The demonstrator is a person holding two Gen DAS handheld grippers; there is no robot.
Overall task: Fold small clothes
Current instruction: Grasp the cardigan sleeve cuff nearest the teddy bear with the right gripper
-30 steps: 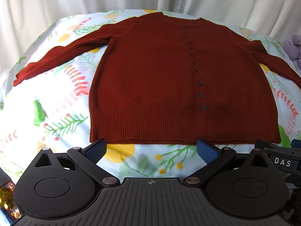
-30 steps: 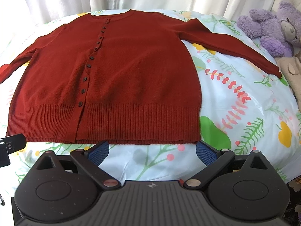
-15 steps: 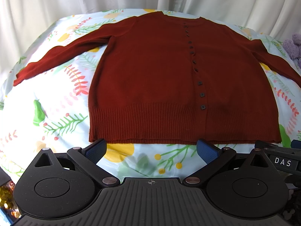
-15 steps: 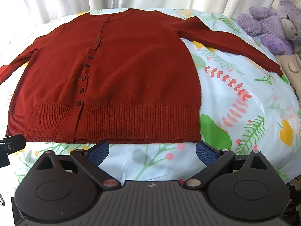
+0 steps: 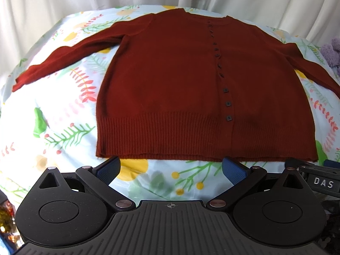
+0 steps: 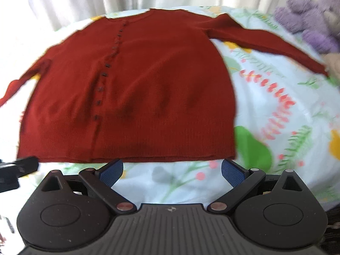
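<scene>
Red cardigan [image 6: 136, 89] newly blurred, right view.

Ahead of both your tools lies a pale blue bedsheet [image 5: 63, 114] printed with green fern sprigs, coral leaves, yellow blobs and small red berries; you see it as a bare strip directly in front of the tips and out to either side. Beyond its far edge, a white curtain [image 5: 63, 0] hangs in vertical folds across the whole back. Far off to the right of your right tool, a purple plush toy [image 6: 308, 25] sits at the sheet's edge, with a beige plush thing [image 6: 334, 62] just below it, too blurred to identify.
</scene>
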